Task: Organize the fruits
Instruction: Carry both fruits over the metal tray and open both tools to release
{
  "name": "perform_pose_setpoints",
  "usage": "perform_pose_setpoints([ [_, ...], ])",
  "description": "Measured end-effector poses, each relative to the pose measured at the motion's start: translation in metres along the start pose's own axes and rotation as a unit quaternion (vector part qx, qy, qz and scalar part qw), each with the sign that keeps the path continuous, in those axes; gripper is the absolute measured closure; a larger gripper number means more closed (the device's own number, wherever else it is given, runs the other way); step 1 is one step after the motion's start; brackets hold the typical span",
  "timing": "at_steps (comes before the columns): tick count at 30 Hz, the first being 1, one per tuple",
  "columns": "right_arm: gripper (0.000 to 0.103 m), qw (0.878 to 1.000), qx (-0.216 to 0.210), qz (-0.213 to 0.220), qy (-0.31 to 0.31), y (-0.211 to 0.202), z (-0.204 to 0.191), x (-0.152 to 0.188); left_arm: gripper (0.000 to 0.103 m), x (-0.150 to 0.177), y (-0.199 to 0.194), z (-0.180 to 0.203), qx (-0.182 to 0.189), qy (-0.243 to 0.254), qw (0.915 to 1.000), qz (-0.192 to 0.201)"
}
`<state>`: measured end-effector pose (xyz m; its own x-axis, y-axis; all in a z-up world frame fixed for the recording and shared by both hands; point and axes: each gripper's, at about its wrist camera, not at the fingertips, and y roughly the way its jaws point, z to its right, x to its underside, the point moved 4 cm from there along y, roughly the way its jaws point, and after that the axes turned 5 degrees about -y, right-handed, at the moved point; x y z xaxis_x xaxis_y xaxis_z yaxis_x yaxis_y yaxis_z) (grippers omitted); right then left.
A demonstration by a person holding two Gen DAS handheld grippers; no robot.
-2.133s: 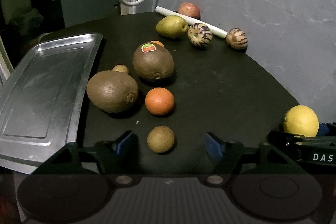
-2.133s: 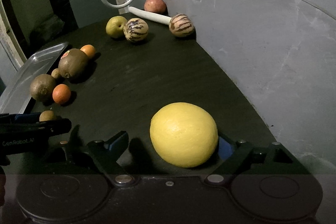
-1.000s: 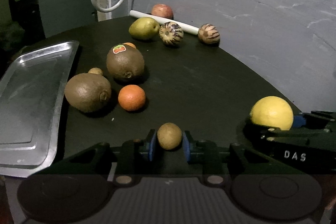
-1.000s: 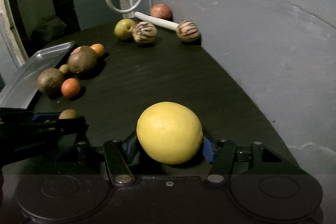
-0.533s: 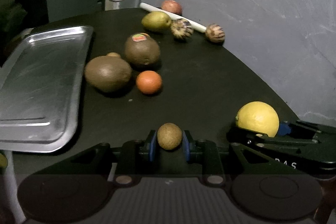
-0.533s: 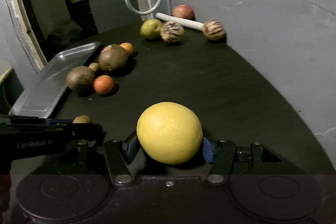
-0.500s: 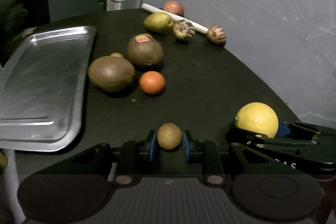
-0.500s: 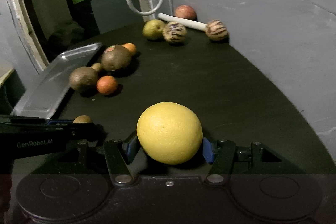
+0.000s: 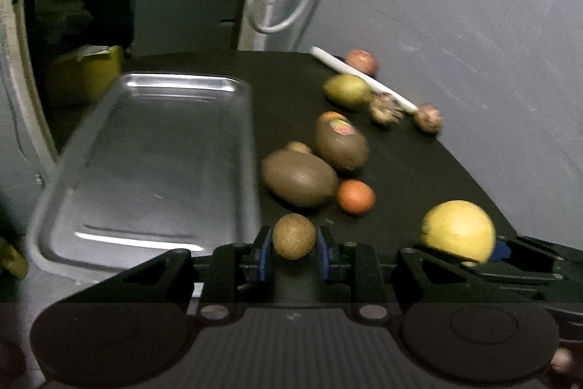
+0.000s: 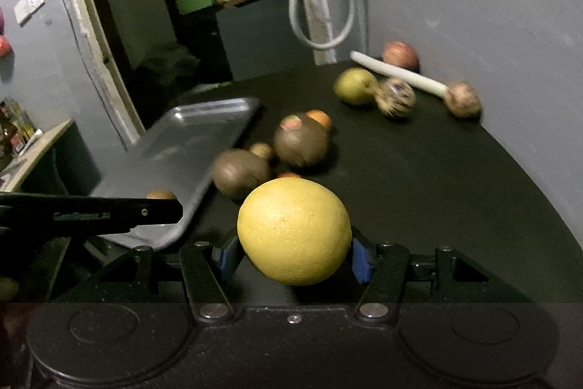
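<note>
So, two fruits are being carried at once here. The left gripper (image 9: 294, 252) is clamped down about as narrow as it goes on a small round brown fruit (image 9: 293, 236), probably a longan or similar, pinched across its middle between the blue pads (image 9: 263, 252), just off the near right corner of the metal tray (image 9: 145, 163). The right gripper (image 10: 293, 256) is spread roughly halfway and closed on a yellow citrus (image 10: 294, 230), lemon-coloured with a pebbled peel, also taken across its widest part. Both are held clear of the black table (image 9: 408, 163). Handling-wise, the little brown one looks light and hard-shelled, so not much squeeze should be needed, though being round and dry it could be popped out if nudged off-centre. The citrus is judged heavier and firm with a bit of give; the dimpled skin should be gripped well by the pads, but only its equator is caught, so a tilt could let it roll forward out of the jaws. Left on the table: two big brown kiwi-like fruits (image 9: 300, 177), one stickered, a small orange (image 9: 355, 196), a pear (image 9: 346, 91), two striped melons near the far wall and a reddish apple (image 9: 361, 61) behind a white stick (image 9: 360, 79). The tray looks empty, so gentle set-downs would be advised to stop things rolling.
</note>
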<state>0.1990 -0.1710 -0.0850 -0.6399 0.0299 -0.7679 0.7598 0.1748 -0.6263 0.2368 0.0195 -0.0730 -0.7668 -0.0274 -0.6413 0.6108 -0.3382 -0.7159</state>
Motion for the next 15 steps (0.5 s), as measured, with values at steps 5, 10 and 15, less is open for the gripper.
perform_pose_setpoints([
  [5, 0.042, 1.000, -0.011, 0.020, -0.007, 0.010, -0.016, -0.031, 0.075, -0.031, 0.000, -0.042, -0.025, -0.018, 0.9995, 0.009],
  [10, 0.042, 0.999, -0.021, 0.026, -0.005, 0.028, -0.031, -0.063, 0.075, -0.063, 0.000, -0.082, -0.036, -0.031, 0.9986, 0.024],
  [15, 0.042, 1.000, -0.012, 0.027, -0.006, 0.051, -0.048, -0.091, 0.075, -0.093, 0.006, -0.114, -0.044, -0.031, 0.9978, 0.040],
])
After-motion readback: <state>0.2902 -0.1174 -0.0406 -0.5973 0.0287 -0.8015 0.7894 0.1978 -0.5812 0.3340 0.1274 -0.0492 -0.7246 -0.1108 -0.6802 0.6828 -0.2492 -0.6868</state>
